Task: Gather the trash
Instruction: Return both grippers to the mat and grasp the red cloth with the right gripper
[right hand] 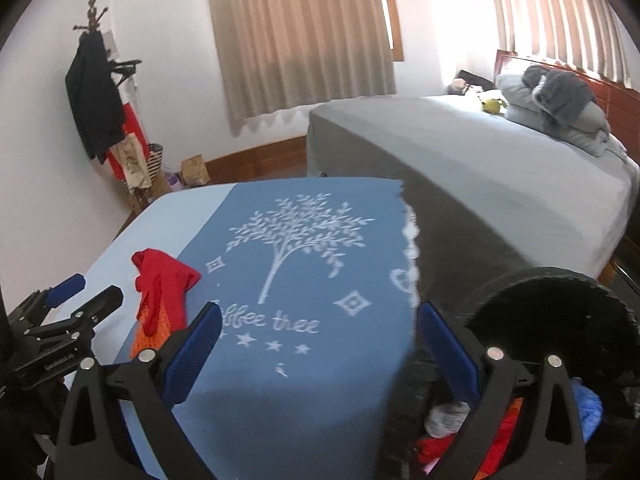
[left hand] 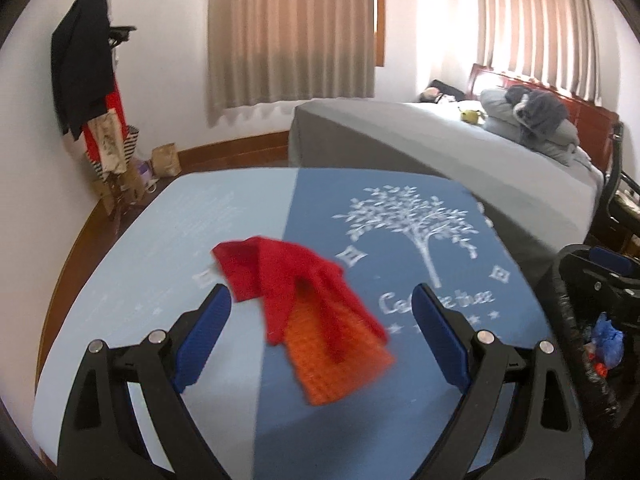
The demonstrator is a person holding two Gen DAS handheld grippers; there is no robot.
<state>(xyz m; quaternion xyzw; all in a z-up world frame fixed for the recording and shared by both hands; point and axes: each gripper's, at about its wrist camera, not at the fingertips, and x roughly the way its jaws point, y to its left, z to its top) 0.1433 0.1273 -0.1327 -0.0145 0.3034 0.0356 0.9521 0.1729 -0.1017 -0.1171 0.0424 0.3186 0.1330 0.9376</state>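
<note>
A crumpled red and orange mesh piece point(left hand: 312, 312) lies on the blue tablecloth point(left hand: 400, 240); it also shows in the right wrist view point(right hand: 162, 292). My left gripper point(left hand: 322, 326) is open and hovers over the table with the mesh piece between its blue pads. It also shows at the left of the right wrist view point(right hand: 82, 292). My right gripper point(right hand: 318, 354) is open and empty, above the table's right edge and the black trash bin point(right hand: 560, 320). The bin point(left hand: 592, 340) holds blue, red and grey trash.
A grey bed point(right hand: 480, 160) with pillows stands behind and right of the table. A coat rack point(left hand: 88, 92) with clothes and several bags stands by the left wall. Curtains point(left hand: 292, 32) cover the windows.
</note>
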